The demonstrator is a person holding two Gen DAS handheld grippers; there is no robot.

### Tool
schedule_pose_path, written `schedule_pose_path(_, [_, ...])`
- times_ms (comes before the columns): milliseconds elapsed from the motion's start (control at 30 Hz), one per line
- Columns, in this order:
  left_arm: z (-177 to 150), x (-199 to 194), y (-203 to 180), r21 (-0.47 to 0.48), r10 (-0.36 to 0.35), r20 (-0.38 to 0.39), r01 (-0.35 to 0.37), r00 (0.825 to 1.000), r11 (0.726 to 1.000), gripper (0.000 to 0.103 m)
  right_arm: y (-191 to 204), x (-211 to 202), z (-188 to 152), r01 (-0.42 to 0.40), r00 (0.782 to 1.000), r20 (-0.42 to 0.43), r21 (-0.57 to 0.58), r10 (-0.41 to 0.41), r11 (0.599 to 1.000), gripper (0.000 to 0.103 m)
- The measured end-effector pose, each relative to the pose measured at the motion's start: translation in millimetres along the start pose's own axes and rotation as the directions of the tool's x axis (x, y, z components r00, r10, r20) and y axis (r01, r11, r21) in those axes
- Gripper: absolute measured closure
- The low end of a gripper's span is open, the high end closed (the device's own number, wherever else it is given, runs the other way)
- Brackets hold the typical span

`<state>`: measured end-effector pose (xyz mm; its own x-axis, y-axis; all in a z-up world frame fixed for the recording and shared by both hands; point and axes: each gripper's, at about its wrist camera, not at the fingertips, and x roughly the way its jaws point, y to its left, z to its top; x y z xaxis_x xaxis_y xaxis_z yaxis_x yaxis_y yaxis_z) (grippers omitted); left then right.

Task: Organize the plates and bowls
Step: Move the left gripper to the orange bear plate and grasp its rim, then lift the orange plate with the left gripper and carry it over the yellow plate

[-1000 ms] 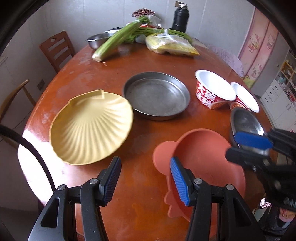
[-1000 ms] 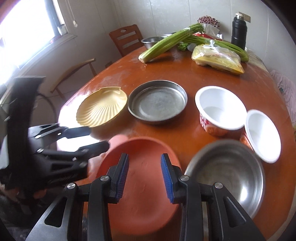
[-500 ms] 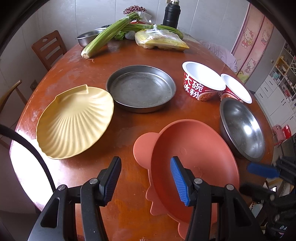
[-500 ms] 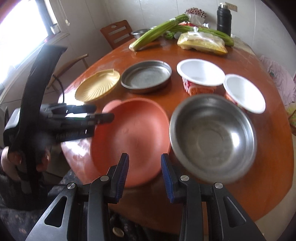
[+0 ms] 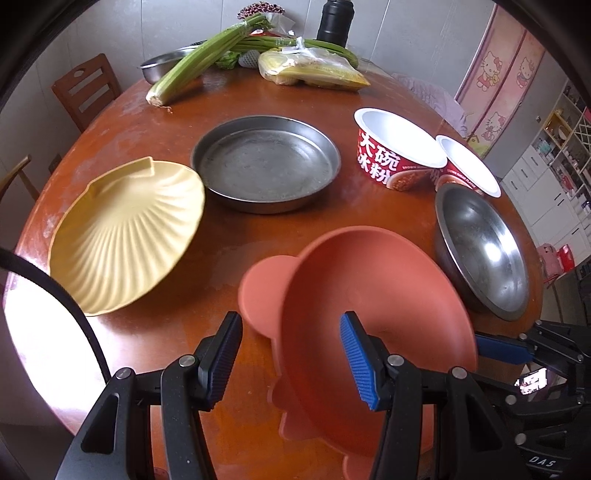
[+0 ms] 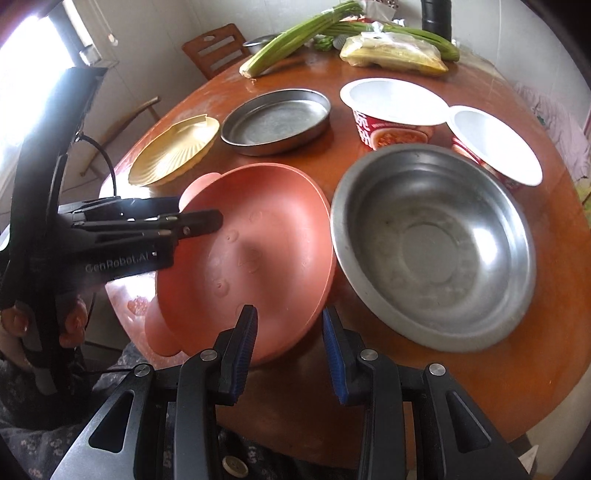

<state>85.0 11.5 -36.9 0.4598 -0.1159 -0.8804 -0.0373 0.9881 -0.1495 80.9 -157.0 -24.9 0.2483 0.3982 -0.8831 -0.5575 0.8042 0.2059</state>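
Whereas the steel bowl point(image 6: 432, 247) was half hidden a second ago, it is now seen whole, right of the orange plate point(image 6: 251, 258) at the table's point(image 5: 229, 122) near edge. "GenRobot.AI" is read on the left gripper point(image 6: 199, 218), set half open over the plate's left rim. Red characters mark the larger paper bowl point(image 5: 395, 155). The right gripper point(image 6: 290, 339) is held narrow, empty. The flask point(image 5: 334, 18) is cut off.

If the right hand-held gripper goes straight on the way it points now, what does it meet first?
Probably the near rim of the orange plate, which lies between the right hand-held gripper fingers; depth is unclear.
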Motion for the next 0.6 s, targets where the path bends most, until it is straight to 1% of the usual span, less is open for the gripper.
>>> schedule_pose_path(100, [-1, 4, 2, -0.005, -0.015, -0.007, 0.015, 1.000, 1.000, 0.050, 5, 4, 5, 0.008, 1.000, 0.000, -0.015, -0.008, 1.000, 0.065])
schedule_pose_path(133, [-1, 5, 3, -0.009, -0.024, -0.008, 0.024, 1.000, 1.000, 0.056, 7, 6, 6, 0.007, 1.000, 0.000, -0.019, -0.007, 1.000, 0.065])
schedule_pose_path(167, [-1, 6, 4, -0.011, -0.037, -0.012, 0.037, 0.999, 0.999, 0.059, 10, 8, 7, 0.010, 1.000, -0.004, -0.022, -0.010, 1.000, 0.063])
schedule_pose_path(267, [0, 6, 6, -0.007, -0.027, -0.008, 0.027, 1.000, 1.000, 0.060, 15, 13, 10, 0.038, 0.999, -0.002, -0.041, -0.038, 0.998, 0.063])
schedule_pose_path(400, [-2, 0, 13, -0.024, -0.024, 0.005, 0.024, 1.000, 0.999, 0.060, 22, 13, 17, 0.039, 0.999, 0.006, -0.055, -0.039, 0.998, 0.063])
schedule_pose_path(600, [-2, -21, 28, -0.041, -0.001, 0.059, 0.004, 0.998, 0.999, 0.060, 41, 8, 29, 0.038, 0.999, 0.032, -0.106, -0.035, 0.994, 0.063])
